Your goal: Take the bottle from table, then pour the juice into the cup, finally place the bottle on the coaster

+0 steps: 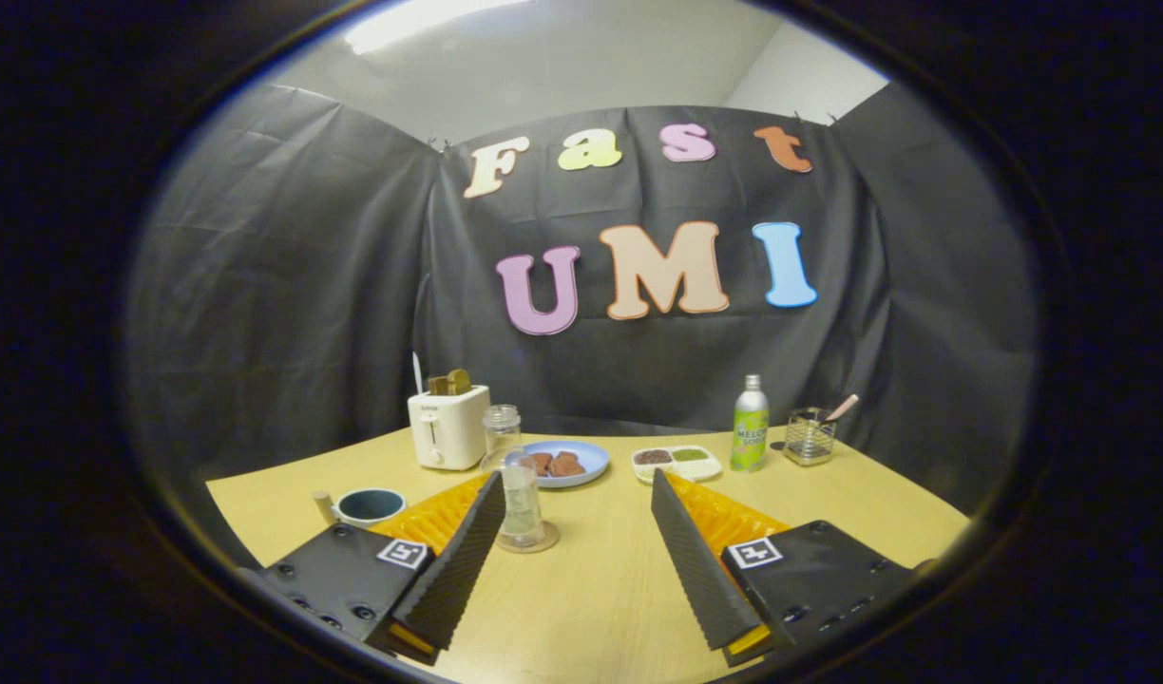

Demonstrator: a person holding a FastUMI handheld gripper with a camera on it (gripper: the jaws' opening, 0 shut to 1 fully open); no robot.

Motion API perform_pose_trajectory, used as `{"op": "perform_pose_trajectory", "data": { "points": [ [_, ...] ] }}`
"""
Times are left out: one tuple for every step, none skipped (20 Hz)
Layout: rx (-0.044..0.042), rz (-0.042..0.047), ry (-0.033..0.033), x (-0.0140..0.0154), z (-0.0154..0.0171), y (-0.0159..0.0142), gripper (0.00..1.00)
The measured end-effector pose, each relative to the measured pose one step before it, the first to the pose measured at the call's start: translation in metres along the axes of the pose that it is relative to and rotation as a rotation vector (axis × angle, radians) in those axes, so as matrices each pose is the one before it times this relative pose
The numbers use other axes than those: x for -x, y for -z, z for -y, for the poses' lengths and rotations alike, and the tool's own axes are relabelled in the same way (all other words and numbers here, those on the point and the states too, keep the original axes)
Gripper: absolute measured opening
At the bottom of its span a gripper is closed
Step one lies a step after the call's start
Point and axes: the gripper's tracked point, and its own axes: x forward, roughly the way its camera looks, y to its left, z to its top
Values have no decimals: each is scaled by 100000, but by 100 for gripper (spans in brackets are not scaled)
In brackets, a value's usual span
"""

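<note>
The bottle (523, 502), a clear one with a pale cap, stands upright on a round coaster (529, 541) on the tabletop (591, 579). It sits just beside the tip of the left finger, on the inner side of that finger, not gripped. The tongs (577, 499) are spread wide open, with nothing between the two ridged black fingers (691, 560) but bare tabletop. Neither finger presses on the bottle; whether the left finger touches it cannot be determined.

To the left of the left finger, near its orange backing, rests a dark blue cup (370, 505) with a small pale cylinder (324, 504) just beside it.

Beyond the bottle stand a clear glass jar (501, 435) and a white toaster (448, 427) with toast showing in its slot. A blue plate (591, 454) holding brown pieces lies beyond the fingers, roughly ahead of the gap. Beside it is a white divided dish (676, 462) with dark and green contents.

Further beyond the right finger stands a green soda bottle (750, 424), upright, with a wire holder (810, 436) near it carrying a utensil.
</note>
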Motion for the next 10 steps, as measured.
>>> {"op": "perform_pose_trajectory", "data": {
  "points": [
    [-43, 569, 1811, 162, 768, -317, 98],
    [-705, 1451, 1852, 104, 747, -466, 98],
    [-658, -50, 369, 3, 410, -493, 98],
    [-839, -171, 108, -88, 65, -203, 98],
    [-622, 298, -268, 13, 116, -591, 98],
    [486, -116, -1508, 82, -176, -404, 98],
    [880, -36, -807, 180, -123, -371, 98],
    [882, 414, -20, 290, 171, -292, 98],
    [1060, 577, -662, 325, -167, -339, 98],
    [993, 302, -756, 334, -330, -38, 98]
  ]
}}
